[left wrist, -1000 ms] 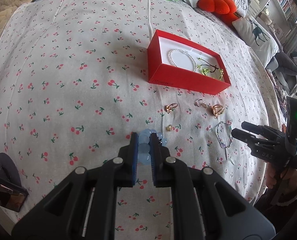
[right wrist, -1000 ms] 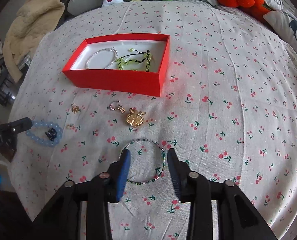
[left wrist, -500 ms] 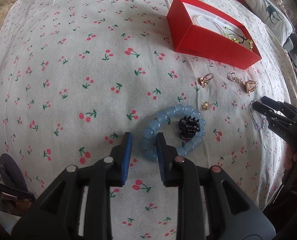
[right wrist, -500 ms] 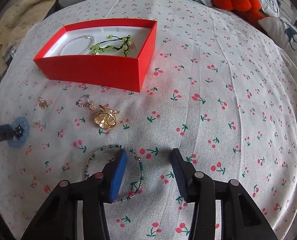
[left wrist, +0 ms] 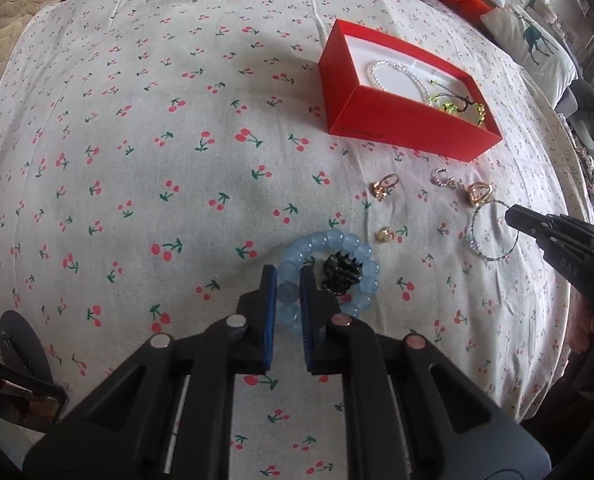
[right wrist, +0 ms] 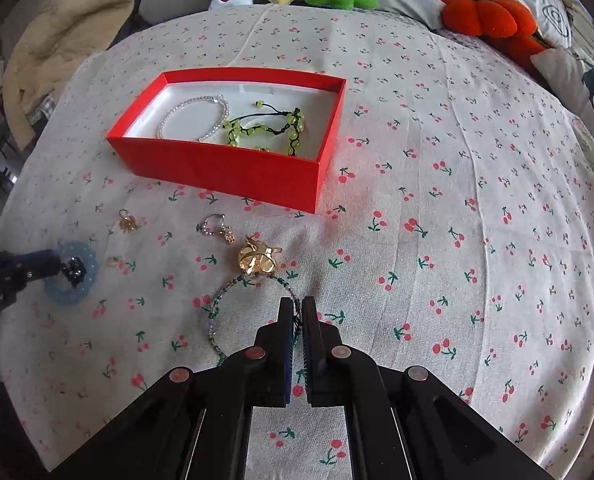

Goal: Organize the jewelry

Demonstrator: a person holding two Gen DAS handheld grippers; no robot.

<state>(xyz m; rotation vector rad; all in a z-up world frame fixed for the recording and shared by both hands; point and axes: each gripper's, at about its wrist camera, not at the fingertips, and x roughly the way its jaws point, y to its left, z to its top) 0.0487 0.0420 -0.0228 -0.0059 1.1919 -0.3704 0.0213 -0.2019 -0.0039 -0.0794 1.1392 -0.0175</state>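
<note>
While I look down my left hand-held gripper (left wrist: 285,280), its two blue pads are closing on the near side of the blue bead bracelet (left wrist: 329,276), with one stretch of beads between them and pressed from both sides. The bracelet lies flat on the bed's cherry-print sheet (left wrist: 137,160), and a small black claw clip (left wrist: 339,276) sits inside its ring. The red box (left wrist: 401,128) lies ahead and to the right, well apart, with its long side running away to the right. Between box and bracelet lie a gold ring (left wrist: 385,190), a small gold stud (left wrist: 385,234) and a silver earring (left wrist: 443,179).

In the right wrist view, my right hand-held gripper (right wrist: 297,312) is clamped on the thin bead bracelet (right wrist: 237,312), its jaws nearly touching with only the strand between them, at the loop's right edge. The loop lies flat, spreading to the left of the jaws, and its far edge is just beside the gold hair clip (right wrist: 257,258). The red box (right wrist: 233,172) sits straight ahead and a little left, its long near wall facing me. It already holds a clear bead bracelet (right wrist: 195,118) and a green bead cord (right wrist: 265,128). I judge the right hand the nearer to the box, so its carry forward is the shorter one.
</note>
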